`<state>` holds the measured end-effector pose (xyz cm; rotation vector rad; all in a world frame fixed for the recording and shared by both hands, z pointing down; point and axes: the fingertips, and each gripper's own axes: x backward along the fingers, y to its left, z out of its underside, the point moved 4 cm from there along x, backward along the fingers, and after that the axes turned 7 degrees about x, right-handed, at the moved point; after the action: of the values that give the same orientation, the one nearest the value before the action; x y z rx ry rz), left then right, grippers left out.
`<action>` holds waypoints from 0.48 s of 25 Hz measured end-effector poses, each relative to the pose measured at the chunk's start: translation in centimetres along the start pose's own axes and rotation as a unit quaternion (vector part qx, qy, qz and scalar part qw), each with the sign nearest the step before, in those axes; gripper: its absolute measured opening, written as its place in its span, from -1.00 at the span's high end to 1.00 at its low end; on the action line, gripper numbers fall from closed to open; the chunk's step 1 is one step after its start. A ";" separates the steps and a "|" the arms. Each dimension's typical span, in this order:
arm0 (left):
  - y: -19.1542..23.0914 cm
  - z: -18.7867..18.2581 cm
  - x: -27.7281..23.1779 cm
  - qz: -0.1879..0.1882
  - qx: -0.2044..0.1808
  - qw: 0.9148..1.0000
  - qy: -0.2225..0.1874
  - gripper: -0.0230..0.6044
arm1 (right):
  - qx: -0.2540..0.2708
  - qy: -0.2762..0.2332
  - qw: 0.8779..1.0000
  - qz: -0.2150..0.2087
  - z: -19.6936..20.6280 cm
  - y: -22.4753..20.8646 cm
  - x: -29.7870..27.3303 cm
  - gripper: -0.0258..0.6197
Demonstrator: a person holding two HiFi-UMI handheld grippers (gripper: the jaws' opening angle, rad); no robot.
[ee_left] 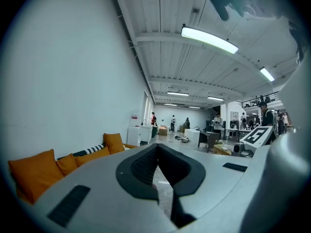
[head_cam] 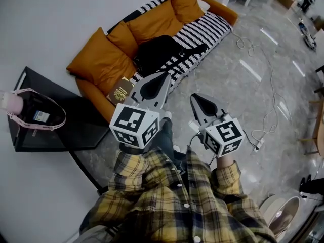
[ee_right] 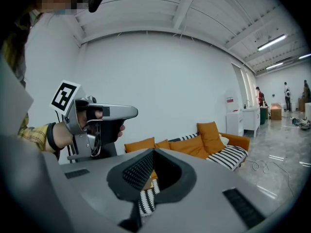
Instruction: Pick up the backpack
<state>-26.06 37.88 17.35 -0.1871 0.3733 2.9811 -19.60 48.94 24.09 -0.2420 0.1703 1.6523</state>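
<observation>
The black backpack lies on the striped seat of the orange-cushioned sofa, beside the cushions. My left gripper is held in the air in front of the sofa, its tip just short of the backpack, jaws shut and empty. The right gripper hovers over the floor to the right of it, also shut with nothing in it. In the left gripper view the shut jaws point along the room past the sofa. The right gripper view shows its shut jaws before the sofa; the backpack is hidden there.
A black side table stands left of the sofa with a pink-trimmed bag on it. A brown book lies on the seat's near end. White cables and a power strip trail across the marble floor.
</observation>
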 end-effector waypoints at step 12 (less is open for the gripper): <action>6.6 -2.4 -8.6 0.007 -0.007 1.000 -0.003 0.87 | 0.006 0.011 1.000 -0.003 -1.6 -5.9 -8.4 0.87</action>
<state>-18.34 29.91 17.77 -0.1768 0.3546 2.9971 -12.97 41.03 24.85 -0.2513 0.1971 1.6433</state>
